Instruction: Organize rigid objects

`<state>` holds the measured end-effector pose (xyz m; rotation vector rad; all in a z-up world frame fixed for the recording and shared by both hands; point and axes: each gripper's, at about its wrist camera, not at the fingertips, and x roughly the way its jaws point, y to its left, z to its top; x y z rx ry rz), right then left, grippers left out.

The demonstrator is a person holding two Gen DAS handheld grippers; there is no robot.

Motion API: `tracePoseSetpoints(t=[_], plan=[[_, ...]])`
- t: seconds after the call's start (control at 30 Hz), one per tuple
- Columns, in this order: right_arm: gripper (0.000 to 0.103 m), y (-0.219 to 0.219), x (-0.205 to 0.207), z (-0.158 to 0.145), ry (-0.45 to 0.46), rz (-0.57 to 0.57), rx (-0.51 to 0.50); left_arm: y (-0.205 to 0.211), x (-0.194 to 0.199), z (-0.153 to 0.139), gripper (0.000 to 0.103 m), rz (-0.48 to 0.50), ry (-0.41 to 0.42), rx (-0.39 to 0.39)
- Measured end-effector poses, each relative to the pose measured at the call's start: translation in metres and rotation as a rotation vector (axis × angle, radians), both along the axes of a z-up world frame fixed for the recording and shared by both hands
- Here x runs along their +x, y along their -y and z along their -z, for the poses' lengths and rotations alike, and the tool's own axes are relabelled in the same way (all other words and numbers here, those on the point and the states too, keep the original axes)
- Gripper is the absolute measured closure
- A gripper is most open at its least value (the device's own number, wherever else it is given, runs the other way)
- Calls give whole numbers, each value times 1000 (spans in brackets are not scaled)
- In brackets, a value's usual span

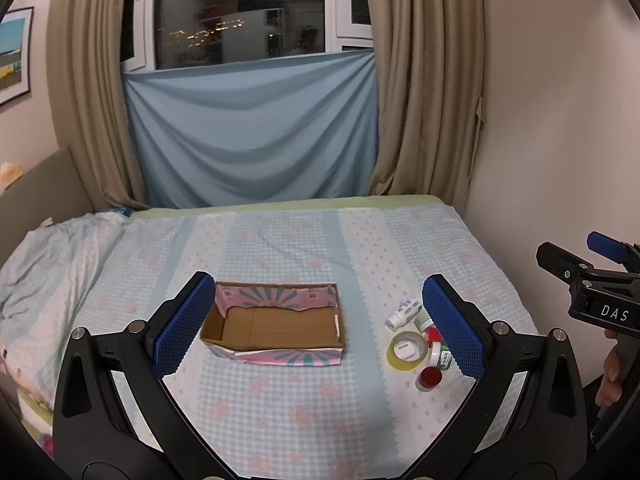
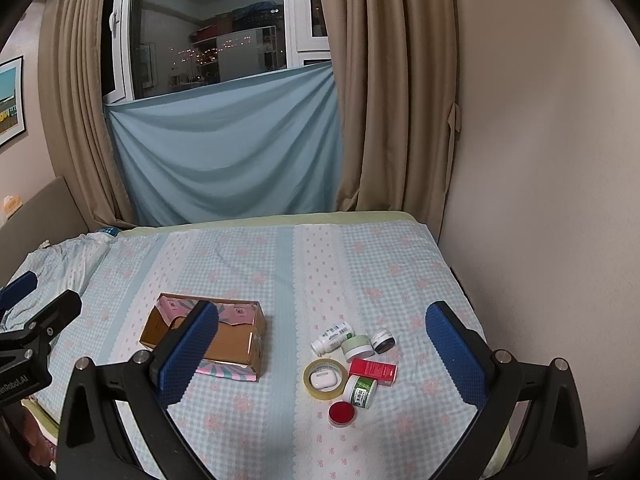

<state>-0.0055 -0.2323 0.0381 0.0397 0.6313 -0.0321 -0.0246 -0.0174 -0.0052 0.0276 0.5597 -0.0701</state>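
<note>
Dimpled blue pads (image 2: pixel 188 354) frame round tape roll (image 2: pixel 325 379), rectangular cardboard box (image 2: pixel 208 340).

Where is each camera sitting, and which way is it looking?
Left wrist: on the left gripper, facing forward over the checked bedspread at the empty cardboard box; its own blue-padded fingers show, and the right gripper at the right edge.
Right wrist: on the right gripper, facing the same way, aimed at the yellow tape roll and small jars; its own fingers show, and the left gripper at the left edge.
Shared: box, tape roll, round red lid, bedspread, curtained window.
</note>
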Motion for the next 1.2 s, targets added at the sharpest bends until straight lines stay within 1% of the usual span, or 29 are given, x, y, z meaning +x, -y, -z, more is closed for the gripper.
tracePoseSetpoints(t=[0.13,0.23,0.33,0.43,0.57,0.63,0.77,0.9,1.03,1.2], plan=[[0,5,1,0,-2,0,0,8,8,5,0,3,-23,-3],[0,18,5,4,-18,9,-6,20,19,18,0,8,-69,-9],[0,40,14,18,-63,13,-10,36,31,41,0,26,-136,-29],[0,66,28,40,-123,20,-9,56,43,65,0,42,-190,-47],[0,103,54,80,-210,16,27,90,64,111,0,86,-282,-82],[0,115,66,100,-241,5,30,103,74,133,0,104,-319,-80],[0,136,97,149,-307,-23,2,133,99,185,0,153,-402,-60],[0,156,127,193,-374,-75,-10,159,131,245,0,214,-481,-8],[0,166,153,239,-444,-147,-91,173,159,296,0,279,-550,41],[0,171,171,295,-539,-314,-186,188,185,356,0,377,-650,107]])
